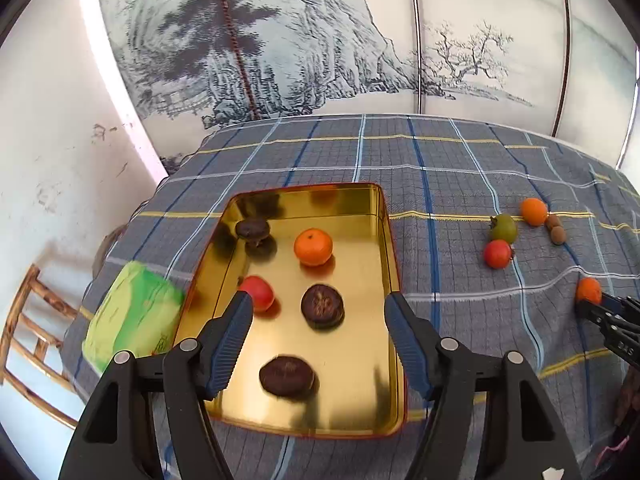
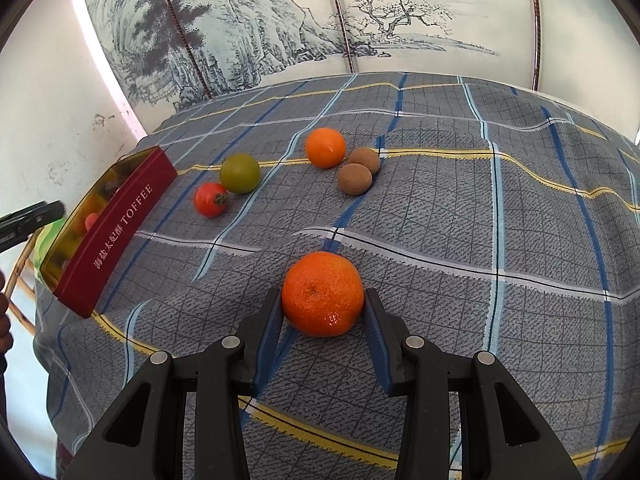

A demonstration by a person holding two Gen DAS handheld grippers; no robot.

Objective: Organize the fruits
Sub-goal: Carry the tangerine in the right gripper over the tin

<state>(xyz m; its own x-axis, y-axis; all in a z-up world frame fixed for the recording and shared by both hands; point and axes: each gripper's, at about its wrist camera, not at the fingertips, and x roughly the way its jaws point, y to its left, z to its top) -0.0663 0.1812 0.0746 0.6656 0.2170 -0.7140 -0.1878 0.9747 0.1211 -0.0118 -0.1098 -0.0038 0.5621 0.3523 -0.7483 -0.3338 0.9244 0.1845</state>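
A gold tin tray (image 1: 384, 240) with red outer walls (image 2: 120, 224) holds a tangerine (image 1: 313, 246), a red tomato (image 1: 260, 292) and three dark brown fruits (image 1: 322, 305). My left gripper (image 1: 318, 312) is open and empty above the tray. My right gripper (image 2: 323, 304) has its pads against both sides of a tangerine (image 2: 322, 293) that rests on the cloth; it also shows in the left wrist view (image 1: 588, 290). On the cloth lie another tangerine (image 2: 325, 147), a green tomato (image 2: 240, 173), a red tomato (image 2: 210, 199) and two brown fruits (image 2: 354, 178).
The table is covered by a grey plaid cloth (image 2: 460, 220) with wrinkles. A green packet (image 1: 132, 316) lies left of the tray. A bamboo chair (image 1: 32, 328) stands off the table's left edge. A painted screen (image 1: 320, 40) stands behind the table.
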